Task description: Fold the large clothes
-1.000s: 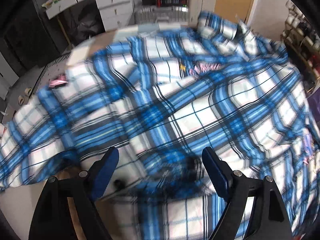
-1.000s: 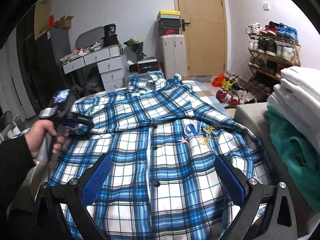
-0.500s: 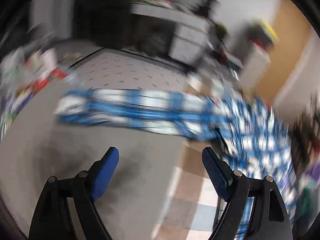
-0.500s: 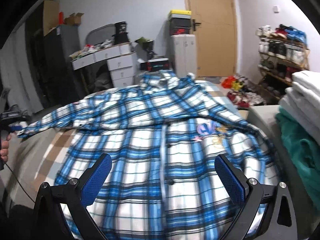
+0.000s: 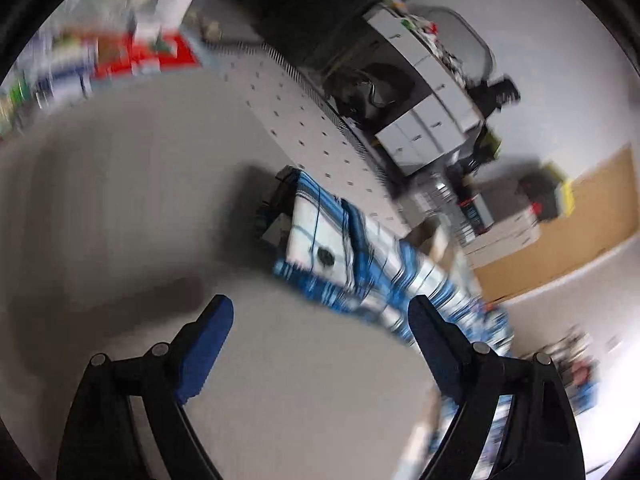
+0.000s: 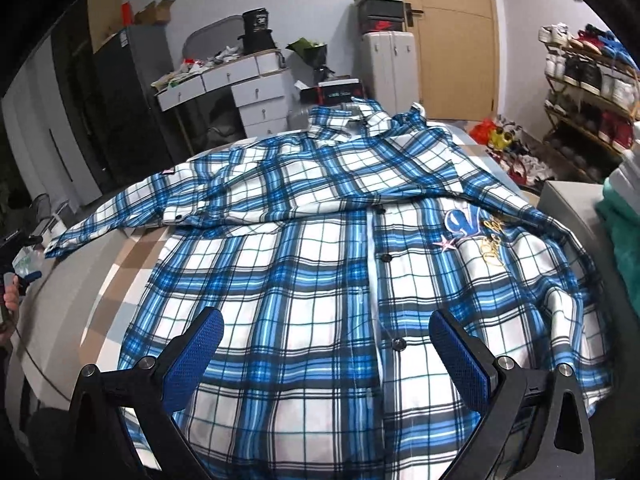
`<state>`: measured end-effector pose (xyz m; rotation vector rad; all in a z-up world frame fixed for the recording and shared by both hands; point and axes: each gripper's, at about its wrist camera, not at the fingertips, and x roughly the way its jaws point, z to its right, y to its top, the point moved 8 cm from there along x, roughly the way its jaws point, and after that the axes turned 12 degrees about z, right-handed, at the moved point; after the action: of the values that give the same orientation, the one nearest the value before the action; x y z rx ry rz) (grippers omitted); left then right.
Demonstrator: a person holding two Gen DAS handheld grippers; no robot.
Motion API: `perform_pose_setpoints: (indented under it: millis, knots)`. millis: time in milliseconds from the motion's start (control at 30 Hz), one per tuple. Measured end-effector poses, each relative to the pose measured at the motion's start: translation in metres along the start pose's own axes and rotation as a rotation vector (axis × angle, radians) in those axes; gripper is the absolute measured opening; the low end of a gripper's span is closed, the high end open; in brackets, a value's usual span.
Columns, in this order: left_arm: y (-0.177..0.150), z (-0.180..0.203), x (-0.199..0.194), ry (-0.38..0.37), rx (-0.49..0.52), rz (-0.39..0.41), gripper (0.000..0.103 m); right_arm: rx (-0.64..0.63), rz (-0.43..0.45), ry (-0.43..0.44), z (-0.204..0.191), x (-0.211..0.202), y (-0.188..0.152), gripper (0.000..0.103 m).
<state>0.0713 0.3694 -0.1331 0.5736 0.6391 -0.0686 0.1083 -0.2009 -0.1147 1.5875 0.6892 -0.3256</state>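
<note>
A large blue and white plaid shirt (image 6: pixel 340 264) lies front up and buttoned on the bed, collar at the far end. Its left sleeve (image 6: pixel 120 216) stretches out to the left over the bed edge. In the blurred left wrist view the sleeve cuff (image 5: pixel 320 244) with a dark button lies on the grey sheet, ahead of my open, empty left gripper (image 5: pixel 316 344). My right gripper (image 6: pixel 328 352) is open and empty, hovering over the shirt's lower front. The hand with the left gripper (image 6: pixel 20 272) shows at the far left edge.
A grey sheet (image 5: pixel 120 200) covers the bed's left part. White drawers (image 6: pixel 256 92) and a dark cabinet (image 6: pixel 120 100) stand behind the bed. A shoe rack (image 6: pixel 588 92) and folded teal and white bedding (image 6: pixel 624 216) are to the right. A wooden door (image 6: pixel 452 36) is at the back.
The left gripper has swung away from over the shirt body to the far left, beyond the sleeve cuff. The sleeve now lies stretched out leftward. The right gripper barely moved.
</note>
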Motion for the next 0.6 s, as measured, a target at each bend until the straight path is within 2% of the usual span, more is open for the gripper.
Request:
perform_pose_setpoints:
  millis: [67,167,233,300,367,500,600]
  knots:
    - [0.002,-0.001,0.016,-0.013,-0.058,-0.028,0.084,0.017,-0.004,-0.004,0.002,0.001,0.0,0.103]
    - [0.006,0.012,0.028,-0.02,-0.043,0.005,0.083,0.039,-0.013,-0.012,0.005,0.003,-0.001,0.103]
    - [0.001,0.024,0.035,-0.051,-0.024,-0.017,0.06,0.046,-0.016,-0.016,0.007,0.004,-0.002,0.103]
    - [0.002,0.033,0.038,-0.057,0.022,-0.035,0.021,0.05,-0.017,-0.012,0.007,0.003,-0.002,0.103]
    - [0.005,0.041,0.041,-0.07,0.061,-0.045,0.006,0.048,-0.015,-0.01,0.007,0.003,-0.001,0.103]
    - [0.022,0.066,0.024,-0.107,0.191,0.061,0.002,0.048,-0.012,0.0,0.005,0.0,-0.001,0.103]
    - [0.03,0.081,0.011,-0.172,0.251,0.14,0.002,0.048,-0.004,0.004,0.006,-0.002,0.0,0.103]
